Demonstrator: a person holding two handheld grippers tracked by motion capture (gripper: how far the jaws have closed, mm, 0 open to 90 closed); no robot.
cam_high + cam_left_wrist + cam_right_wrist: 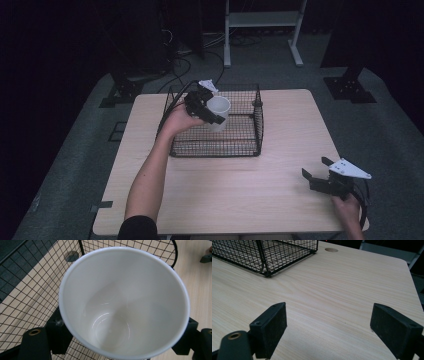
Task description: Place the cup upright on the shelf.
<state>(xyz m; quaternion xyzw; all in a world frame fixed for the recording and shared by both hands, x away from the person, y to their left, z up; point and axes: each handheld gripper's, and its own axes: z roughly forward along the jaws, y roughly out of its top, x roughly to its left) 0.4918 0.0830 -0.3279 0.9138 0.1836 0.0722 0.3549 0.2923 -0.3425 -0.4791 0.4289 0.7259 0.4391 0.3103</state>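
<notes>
A white cup (219,107) stands mouth up inside the black wire basket (215,154) at the back of the table. My left gripper (216,114) comes in over the basket's left side and is shut on the cup. In the left gripper view I look down into the cup (125,302), which is empty, with a black jaw of my left gripper (123,340) pressed on either side of it. I cannot tell whether the cup touches the basket floor (25,297). Near the table's front right corner my right gripper (316,168) stands open over bare wood, nothing between its jaws (332,325).
The light wooden table (225,190) has a round cable hole (331,250) near its far edge. The basket's corner (262,255) lies ahead and left of my right gripper. Dark stands and cables stand on the floor behind the table.
</notes>
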